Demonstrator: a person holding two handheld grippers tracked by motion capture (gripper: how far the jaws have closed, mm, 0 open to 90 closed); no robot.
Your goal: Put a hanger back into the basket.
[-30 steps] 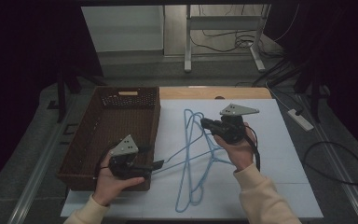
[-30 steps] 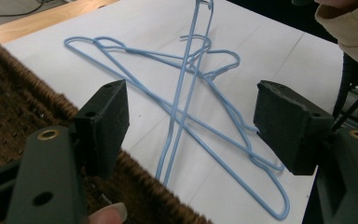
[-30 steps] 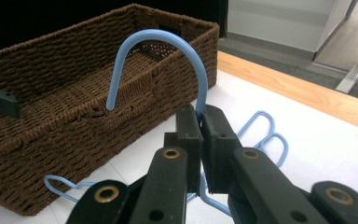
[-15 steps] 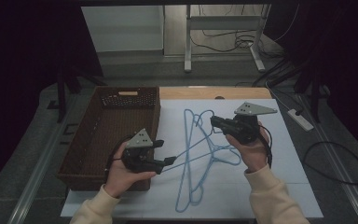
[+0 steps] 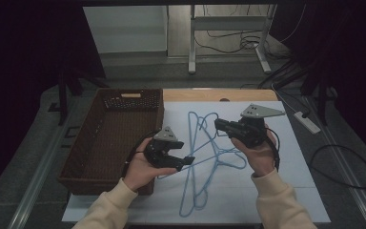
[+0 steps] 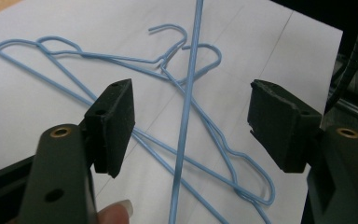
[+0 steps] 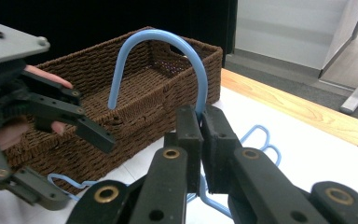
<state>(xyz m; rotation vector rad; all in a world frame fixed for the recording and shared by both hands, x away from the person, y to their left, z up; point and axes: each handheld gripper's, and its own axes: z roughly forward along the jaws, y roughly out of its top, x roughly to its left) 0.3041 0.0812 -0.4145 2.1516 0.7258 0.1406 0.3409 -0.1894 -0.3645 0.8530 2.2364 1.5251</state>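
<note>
Our left gripper [image 5: 187,161] has slid in, jaws closing around the hanger [image 6: 186,116] wire, not pinching yet. Right gripper [image 7: 200,135] clamps its hook; light, springy wire, so we'd grab the straight bar.

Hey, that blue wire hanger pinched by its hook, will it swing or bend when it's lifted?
Probably stiff: the hanger keeps its hook curve in the right gripper. It looks thin, so likely light. Pinched at one point, it may pivot or snag the other hangers.

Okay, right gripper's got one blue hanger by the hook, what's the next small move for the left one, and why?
Probably close the left gripper on the hanger's wire. Its jaws, which have just been closing a little, stand open with that wire between them, untouched. The right gripper is clamped on the hook, so a second grip would steady it.
</note>
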